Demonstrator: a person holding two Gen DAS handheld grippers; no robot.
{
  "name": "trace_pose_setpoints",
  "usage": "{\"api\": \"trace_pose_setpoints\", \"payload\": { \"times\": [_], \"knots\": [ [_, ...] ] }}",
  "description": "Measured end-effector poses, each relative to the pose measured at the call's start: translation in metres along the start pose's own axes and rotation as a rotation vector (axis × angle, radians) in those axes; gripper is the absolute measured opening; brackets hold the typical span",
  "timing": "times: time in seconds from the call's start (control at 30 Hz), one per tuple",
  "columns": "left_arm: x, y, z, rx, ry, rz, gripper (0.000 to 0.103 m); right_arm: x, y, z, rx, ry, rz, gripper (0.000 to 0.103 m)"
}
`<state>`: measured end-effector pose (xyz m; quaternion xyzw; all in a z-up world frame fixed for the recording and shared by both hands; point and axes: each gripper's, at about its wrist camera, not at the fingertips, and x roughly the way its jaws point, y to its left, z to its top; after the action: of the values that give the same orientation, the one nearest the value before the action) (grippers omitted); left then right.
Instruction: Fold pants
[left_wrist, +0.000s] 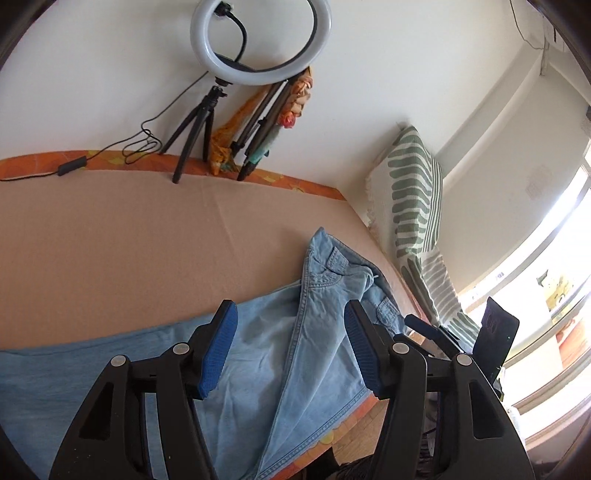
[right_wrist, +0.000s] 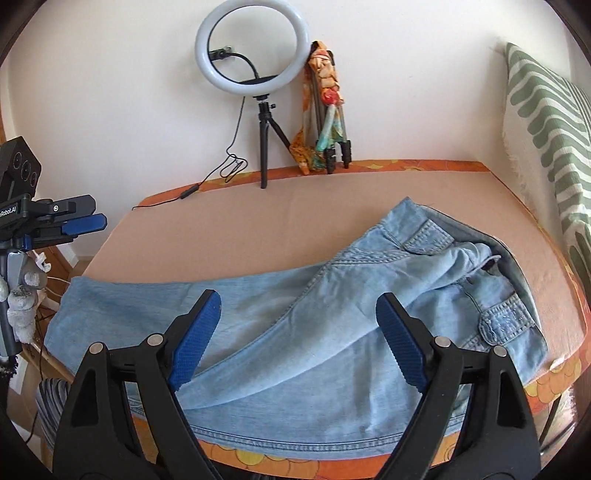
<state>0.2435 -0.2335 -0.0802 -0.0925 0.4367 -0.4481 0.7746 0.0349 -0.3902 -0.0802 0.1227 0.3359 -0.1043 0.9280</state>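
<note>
Light blue denim pants (right_wrist: 314, 332) lie spread on the tan-covered bed, waistband (right_wrist: 428, 232) at the far right, legs running left to the hem (right_wrist: 74, 306). One leg lies diagonally over the other. My right gripper (right_wrist: 295, 306) is open and empty, hovering above the middle of the legs. In the left wrist view the pants (left_wrist: 277, 350) lie below my left gripper (left_wrist: 290, 314), which is open and empty above the seam near the waist. The left gripper also shows at the left edge of the right wrist view (right_wrist: 85, 223).
A ring light on a tripod (right_wrist: 255, 74) and folded stands wrapped in orange cloth (right_wrist: 325, 110) stand against the wall at the bed's far edge (right_wrist: 369, 166). Green-striped pillows (right_wrist: 546, 129) line the right side. A cable (right_wrist: 192, 188) trails at the back left.
</note>
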Motion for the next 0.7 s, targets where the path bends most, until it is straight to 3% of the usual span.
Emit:
{"api": "trace_pose_setpoints", "payload": {
  "times": [0.33,0.47,0.7],
  "knots": [
    [0.151,-0.031,0.009,-0.057,0.216,-0.148,0.059,-0.037,-0.095,-0.012,0.175,-0.033,-0.11,0.088],
    [0.195,-0.03,0.016,-0.073,0.259,-0.109,0.059,-0.045,-0.121,-0.018,0.221,-0.037,-0.17,0.088],
    [0.24,-0.014,0.016,-0.161,0.297,-0.1,0.059,-0.055,-0.165,-0.031,0.335,-0.042,-0.203,0.088]
  ]
}}
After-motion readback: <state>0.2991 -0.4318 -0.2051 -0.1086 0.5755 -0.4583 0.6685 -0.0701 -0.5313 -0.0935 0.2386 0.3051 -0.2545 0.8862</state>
